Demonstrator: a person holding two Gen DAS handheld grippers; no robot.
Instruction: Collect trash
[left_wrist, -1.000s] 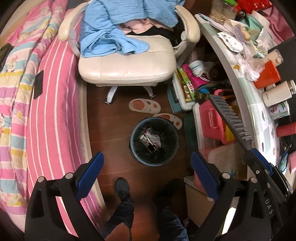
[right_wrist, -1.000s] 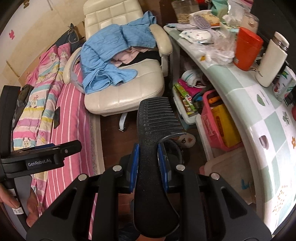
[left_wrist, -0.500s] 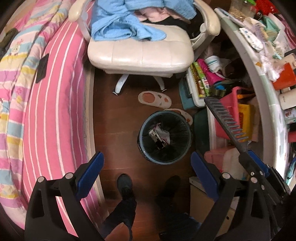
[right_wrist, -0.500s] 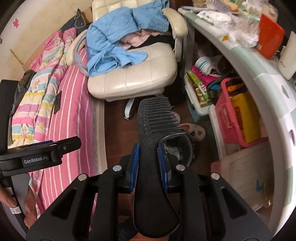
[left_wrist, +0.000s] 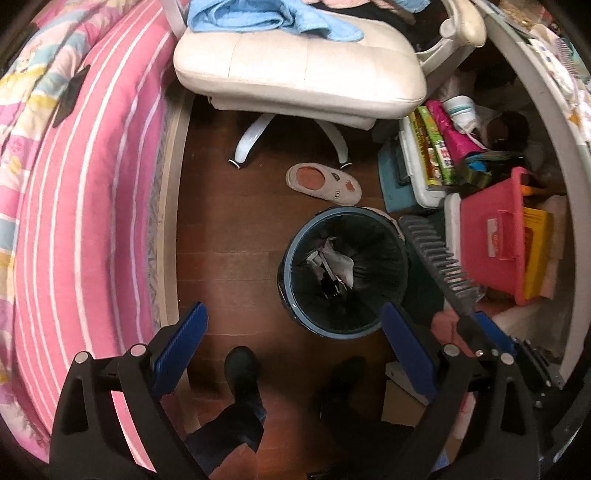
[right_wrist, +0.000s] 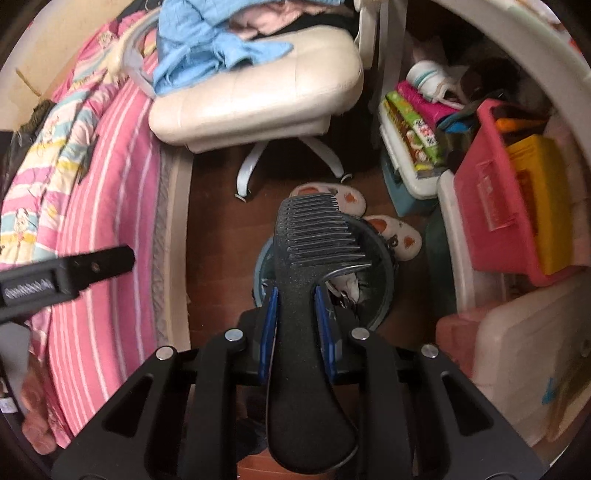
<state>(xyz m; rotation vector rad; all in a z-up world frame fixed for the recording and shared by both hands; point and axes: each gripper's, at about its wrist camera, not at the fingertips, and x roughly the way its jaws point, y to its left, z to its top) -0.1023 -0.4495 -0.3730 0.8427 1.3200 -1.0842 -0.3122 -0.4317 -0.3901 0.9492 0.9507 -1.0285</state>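
Both grippers dropped closer to bin (left_wrist: 345, 267). Right gripper (right_wrist: 297, 310) clamps comb (right_wrist: 314, 236), left gripper (left_wrist: 291, 350) open, empty; we'd center over rim b4 releasing

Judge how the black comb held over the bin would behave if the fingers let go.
The comb looks stiff: it juts out unsupported without drooping. Probably light, as thin plastic. It would likely drop into the bin, though its teeth could catch the liner.
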